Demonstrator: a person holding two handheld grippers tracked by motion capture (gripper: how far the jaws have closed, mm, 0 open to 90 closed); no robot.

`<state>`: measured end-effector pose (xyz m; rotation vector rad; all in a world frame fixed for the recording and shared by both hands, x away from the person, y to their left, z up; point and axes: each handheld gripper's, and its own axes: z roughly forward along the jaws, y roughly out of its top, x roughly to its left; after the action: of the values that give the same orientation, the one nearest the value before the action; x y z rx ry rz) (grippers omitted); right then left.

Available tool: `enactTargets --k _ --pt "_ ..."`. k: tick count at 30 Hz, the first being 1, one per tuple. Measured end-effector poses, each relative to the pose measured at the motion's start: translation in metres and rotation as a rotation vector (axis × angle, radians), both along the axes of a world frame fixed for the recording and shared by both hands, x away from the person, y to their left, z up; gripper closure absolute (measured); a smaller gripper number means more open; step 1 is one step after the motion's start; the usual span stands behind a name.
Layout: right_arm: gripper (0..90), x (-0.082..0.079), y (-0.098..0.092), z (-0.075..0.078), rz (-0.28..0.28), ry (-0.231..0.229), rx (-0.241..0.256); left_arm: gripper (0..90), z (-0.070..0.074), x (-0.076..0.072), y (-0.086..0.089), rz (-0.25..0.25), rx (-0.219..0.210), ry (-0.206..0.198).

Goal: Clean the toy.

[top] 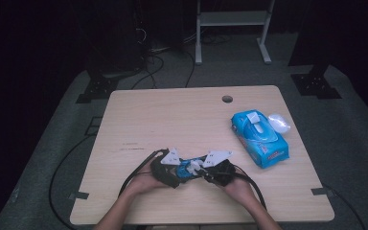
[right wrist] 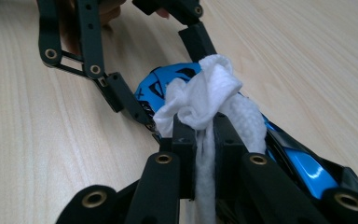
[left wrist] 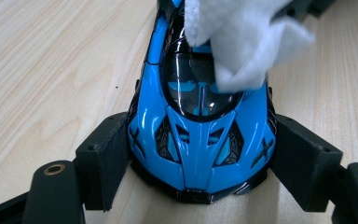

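Grippers are meeting low in the middle of the high view, the left gripper [top: 172, 167] and right gripper [top: 211, 168] pointing at each other over the wooden bench [top: 172, 115], with a small blue toy car [top: 188, 167] showing between them. A blue wipes pack [top: 258, 137] is lying at the right of the frame, well apart from the hands, a crumpled white wipe [top: 279, 122] just beside it.

In the left gripper view the toy car [left wrist: 200, 135] is showing its glossy blue body, dark windscreen and black vents, one end pointing toward the bottom of the frame. The fingers [left wrist: 105, 156] are pressing against both of its flanks, gripping it as it is sitting on the bench. A white cloth [left wrist: 242, 42] is resting on its roof at the upper right.

In the right gripper view the right gripper [right wrist: 205, 140] is pinching the white cloth [right wrist: 205, 93] between fingers [right wrist: 184, 144] drawn nearly together, the bunched cloth lying on the car [right wrist: 303, 165] at centre. The left gripper [right wrist: 154, 74] is reaching in from the upper left, clasping the car's far end.
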<state>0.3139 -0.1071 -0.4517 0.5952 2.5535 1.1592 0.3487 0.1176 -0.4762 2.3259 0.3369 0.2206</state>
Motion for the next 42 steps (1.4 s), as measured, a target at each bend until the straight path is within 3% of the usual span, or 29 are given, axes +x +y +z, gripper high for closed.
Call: enactTargets --k 6,10,13,18,19,26,32,34,38,42 --pt "81.6 0.004 -0.016 0.003 -0.045 0.018 0.014 23.1 -0.001 0.001 0.002 0.001 -0.001 0.025" --pt "81.6 0.004 0.001 0.002 0.004 0.028 0.010 23.2 -0.001 0.001 0.000 -0.003 0.003 0.015" --pt "81.7 0.006 0.018 0.000 0.054 0.030 -0.025 24.5 0.000 -0.001 0.000 -0.003 0.010 0.001" --pt "82.0 0.014 0.013 0.005 0.040 0.081 -0.018 24.6 0.000 -0.001 0.001 -0.004 0.000 0.006" --pt "82.1 0.018 0.012 0.007 0.032 0.121 -0.017 24.6 0.001 0.000 0.000 -0.009 0.007 0.002" --pt "82.0 0.024 0.036 0.005 0.083 0.177 -0.040 24.7 0.000 -0.001 0.001 -0.006 0.002 0.003" --pt "82.2 0.025 0.017 0.014 0.047 0.171 -0.081 25.1 0.000 0.000 0.001 -0.014 0.001 0.008" --pt "82.3 0.024 0.020 0.013 0.054 0.173 -0.093 25.1 0.001 0.000 0.000 -0.013 0.005 0.006" --pt "82.1 0.023 0.037 0.007 0.087 0.195 -0.054 25.1 0.001 -0.001 0.000 -0.009 0.010 0.002" --pt "82.2 0.025 0.038 0.010 0.088 0.160 -0.101 25.0 0.000 0.000 0.000 -0.012 0.003 0.006"
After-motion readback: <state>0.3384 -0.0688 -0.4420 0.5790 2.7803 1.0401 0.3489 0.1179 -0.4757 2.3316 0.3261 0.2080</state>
